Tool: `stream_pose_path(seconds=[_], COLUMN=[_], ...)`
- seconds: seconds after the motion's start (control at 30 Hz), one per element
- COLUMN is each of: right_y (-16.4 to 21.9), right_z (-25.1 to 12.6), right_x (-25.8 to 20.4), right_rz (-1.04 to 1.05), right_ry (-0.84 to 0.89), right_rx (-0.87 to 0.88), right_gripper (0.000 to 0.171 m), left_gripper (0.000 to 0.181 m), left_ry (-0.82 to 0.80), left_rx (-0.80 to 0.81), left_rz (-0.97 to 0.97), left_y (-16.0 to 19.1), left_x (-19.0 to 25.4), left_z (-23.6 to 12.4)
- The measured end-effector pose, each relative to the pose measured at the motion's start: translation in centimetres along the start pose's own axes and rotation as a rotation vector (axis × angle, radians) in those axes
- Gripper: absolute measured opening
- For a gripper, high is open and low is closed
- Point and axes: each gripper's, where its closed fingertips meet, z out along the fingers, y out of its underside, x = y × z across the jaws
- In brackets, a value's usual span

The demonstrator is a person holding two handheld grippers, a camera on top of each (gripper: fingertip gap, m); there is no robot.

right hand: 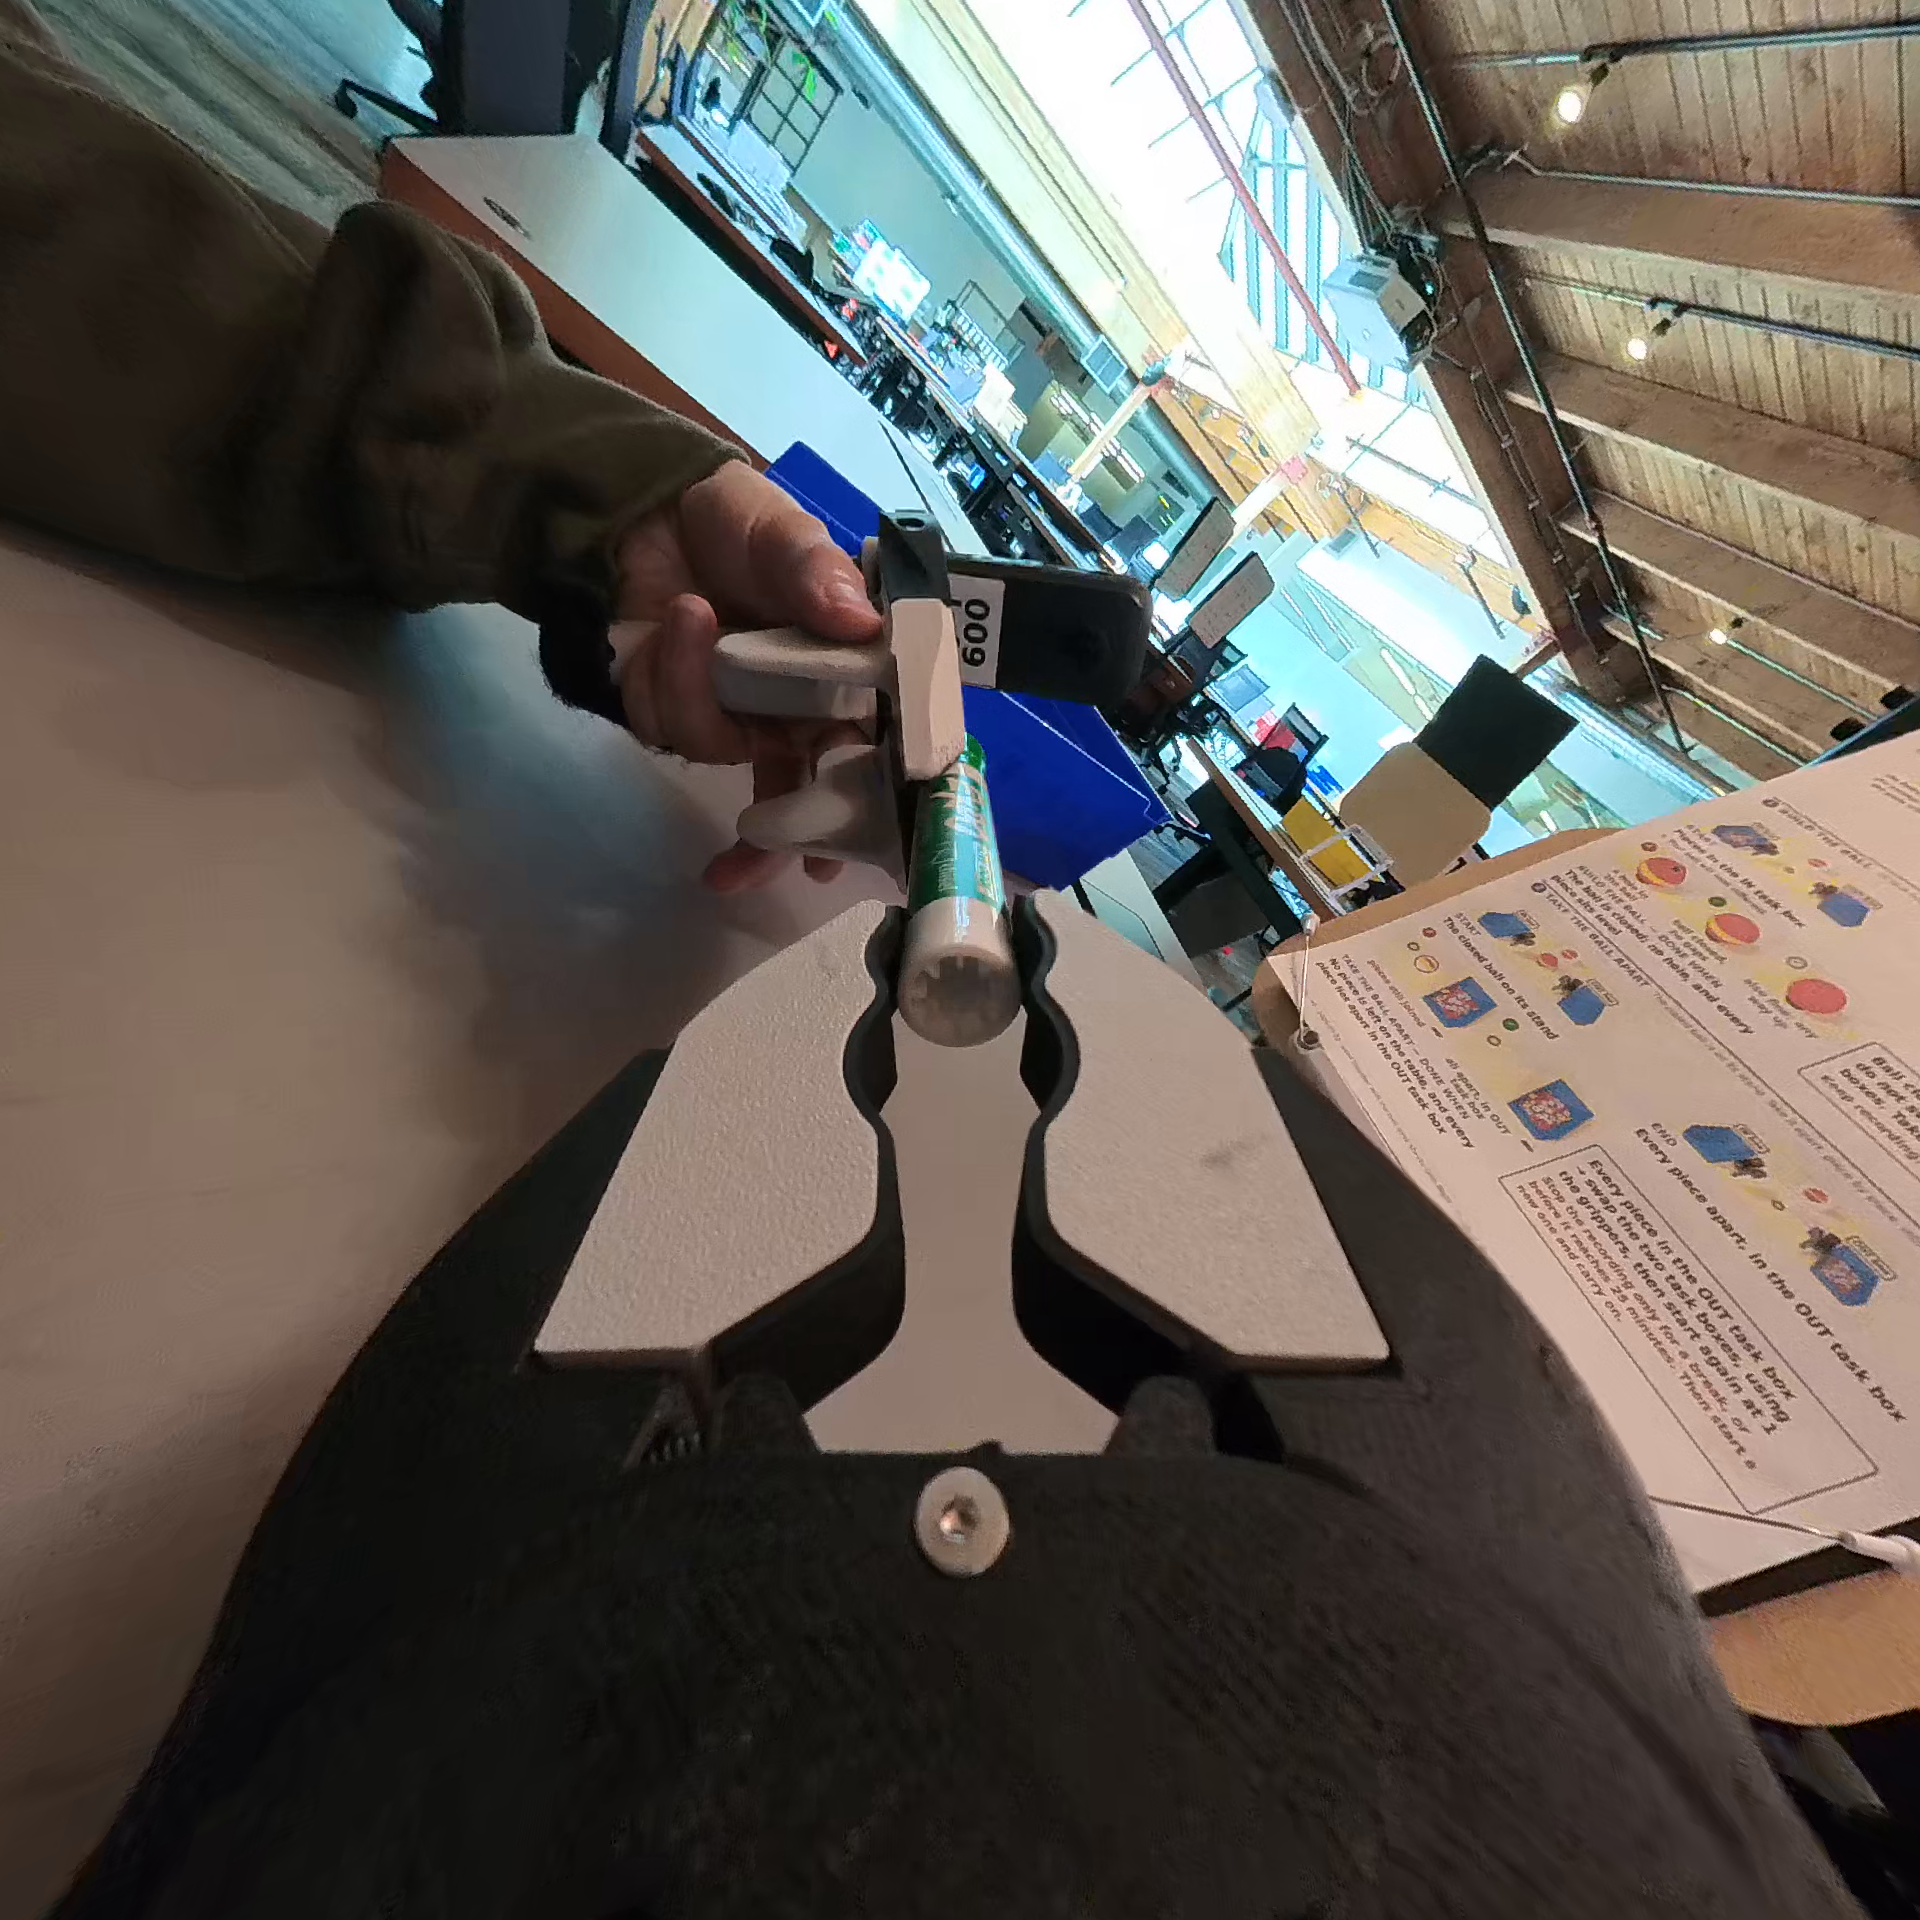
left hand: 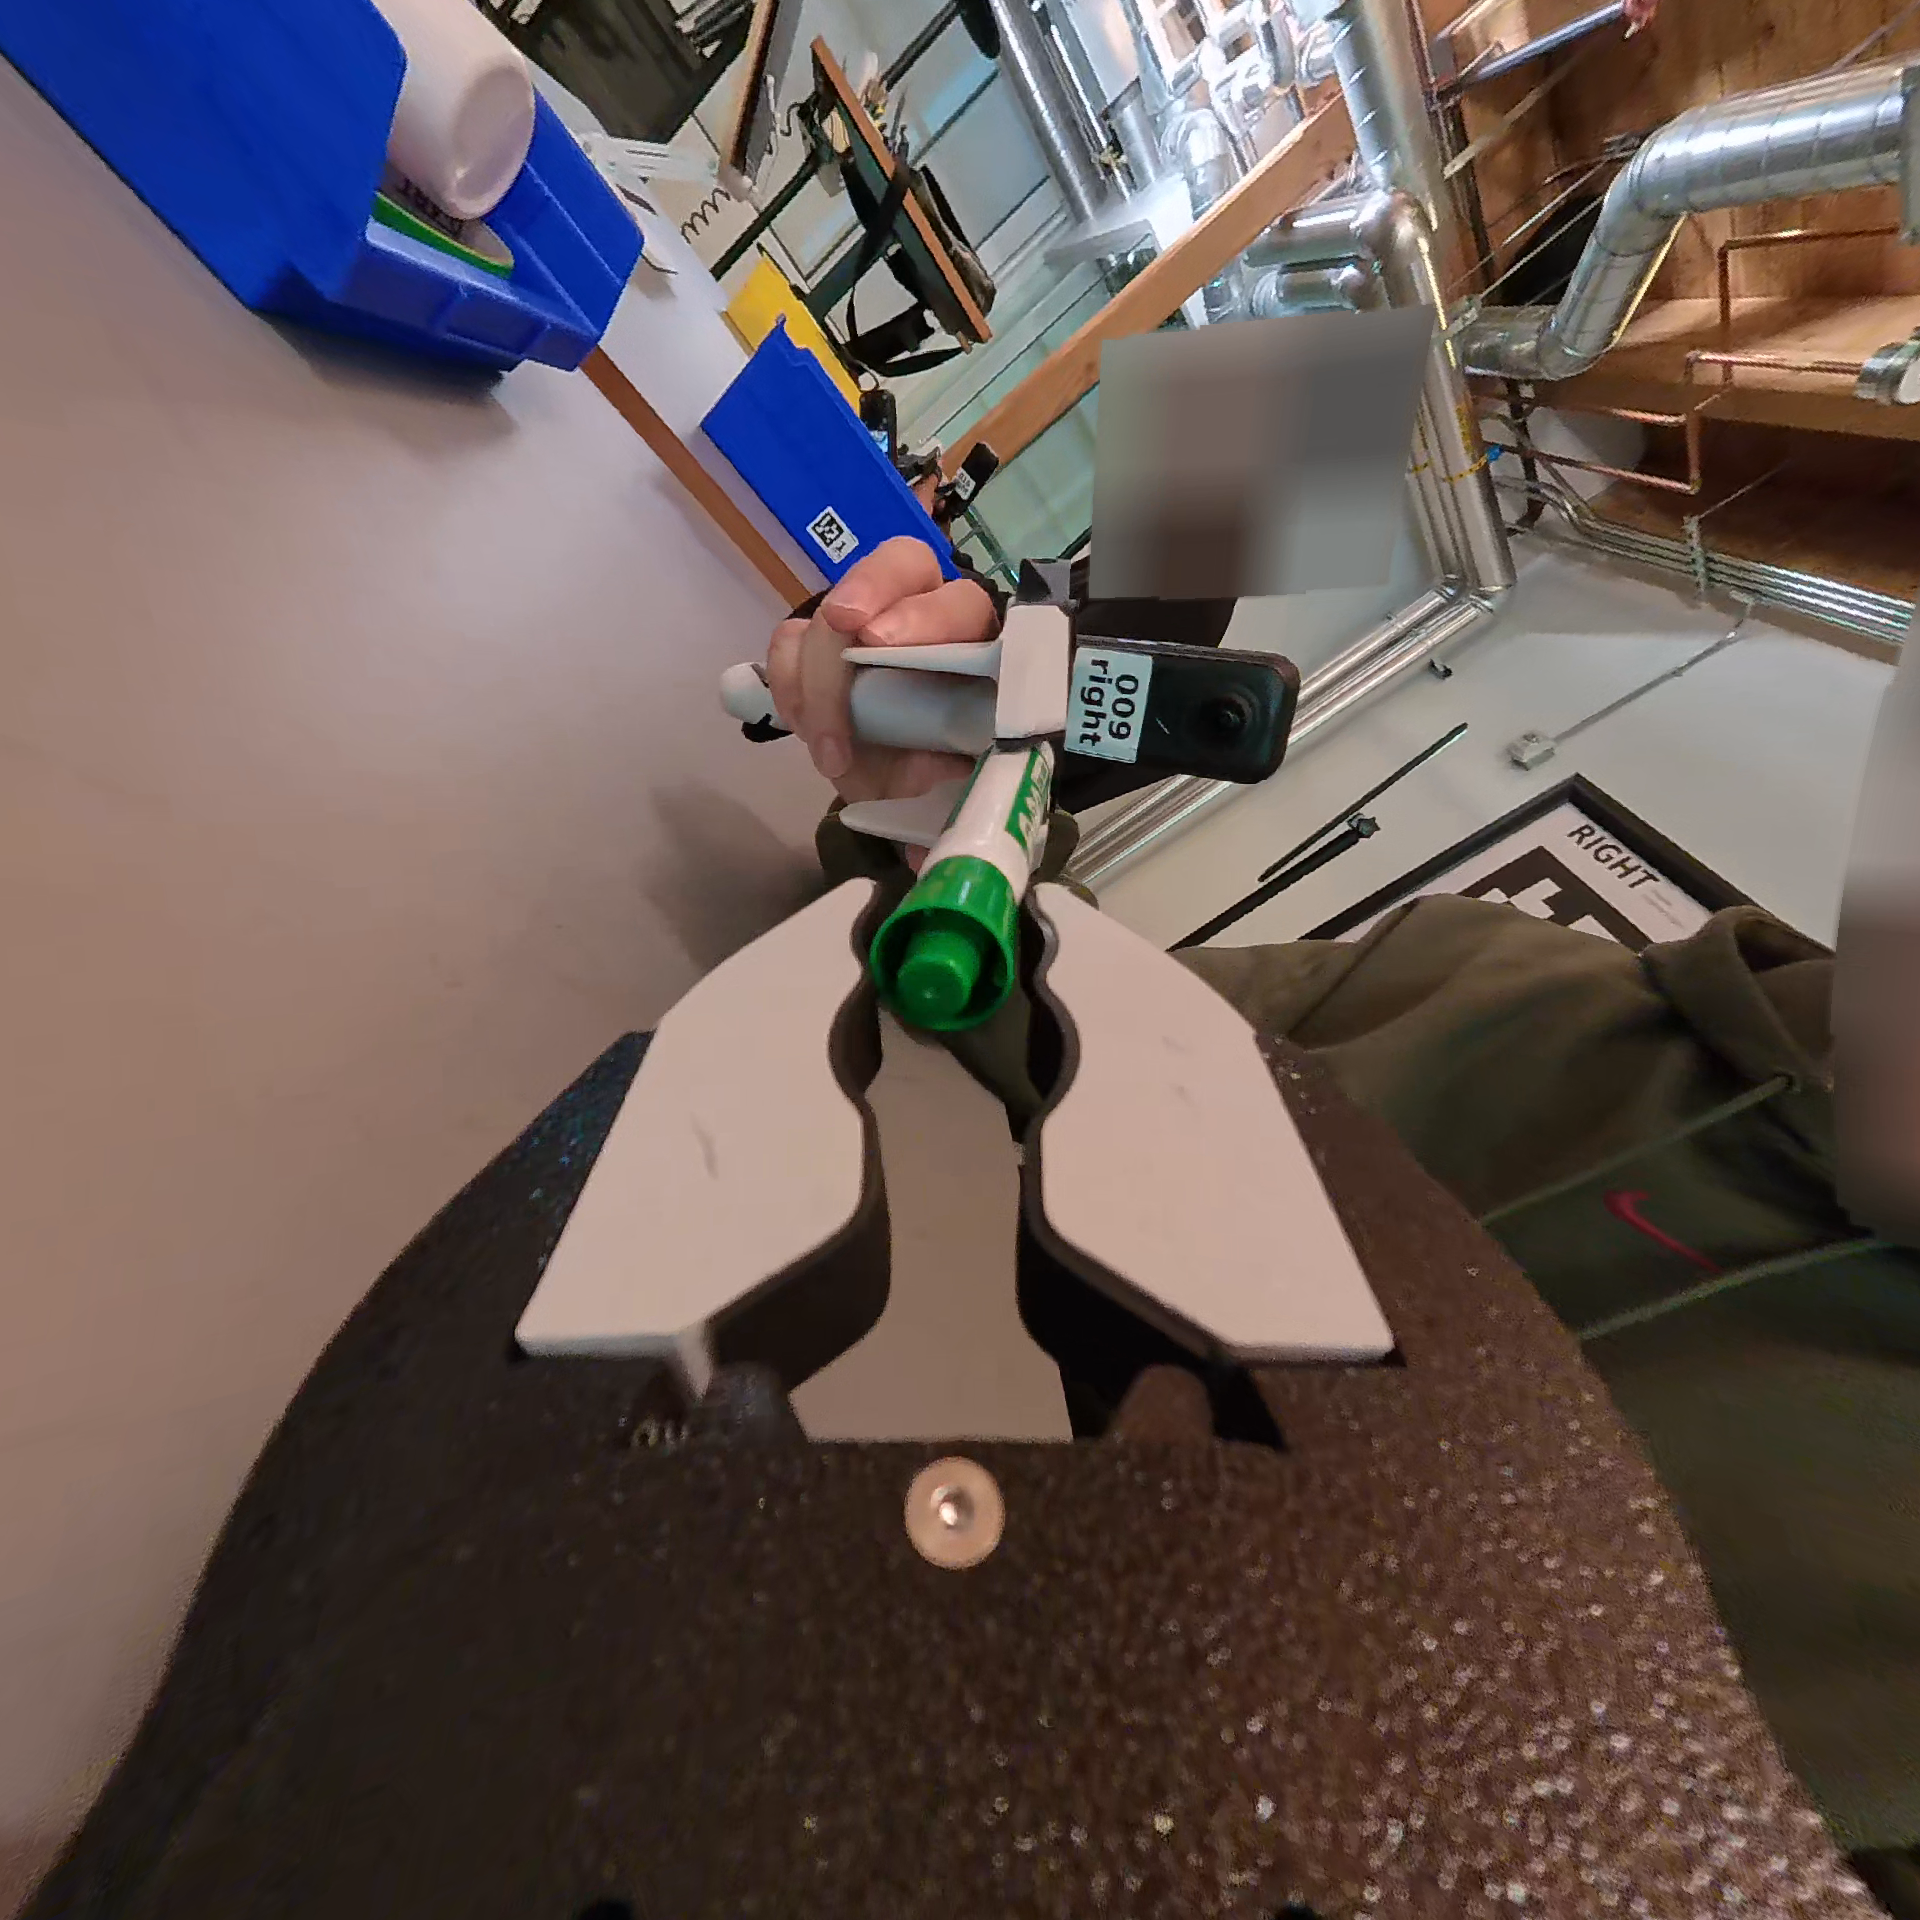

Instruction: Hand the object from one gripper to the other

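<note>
Marker [left hand: 961, 904] first: we see it held in the air between our two grippers, above the pale table [left hand: 312, 779]. In the left wrist view its green cap sits between the tips of the left gripper [left hand: 948, 940], and the grey fingers [left hand: 727, 1101] press against the cap on both sides, so we read this gripper as clamped on the marker. The white barrel runs away from us toward the right gripper [left hand: 1023, 769], which a hand [left hand: 873, 675] holds by its handle.

In the right wrist view we see the marker's [right hand: 954, 935] white butt end wedged between the tips of the right gripper [right hand: 956, 971], its fingers [right hand: 1174, 1164] closed against it. The left gripper [right hand: 914, 769] meets the marker at the far end, held by a hand [right hand: 727, 623] in an olive sleeve [right hand: 312, 395].

Both grippers grip the marker at once, one at each end.

Blue bins [left hand: 312, 208] stand on the table farther off. A printed sheet [right hand: 1662, 1143] lies to our right.
</note>
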Motion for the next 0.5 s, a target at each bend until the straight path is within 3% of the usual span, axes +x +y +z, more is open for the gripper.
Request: stream_pose_path(seconds=[0.13,0.27,0.37,0.43,0.5], right_y=[1.3,2.3,1.1,0.7,0.8], right_z=[0.0,0.3,0.1,0.1,0.0], right_x=[0.0,0.4,1.9,2.7,2.9], right_rz=[-0.001,0.247,0.608,0.976,1.42], right_ry=[0.009,0.01,0.021,-0.038,-0.172], right_rx=[-0.069,-0.087,0.063,0.178,0.284], right_gripper=[0.029,0.041,0.061,0.079,0.079], left_gripper=[0.017,0.017,0.017,0.017,0.016], left_ry=[-0.018,-0.132,-0.214,-0.226,-0.212], left_rx=[0.011,0.025,0.067,0.109,0.168], left_rz=[0.051,0.158,0.356,0.511,0.721], left_y=[-0.2,-0.6,-1.5,-2.4,-3.1], left_x=[0.0,-1.4,-1.6,-0.6,1.1], left_z=[0.0,-0.5,-1.3,-1.7,-2.0])
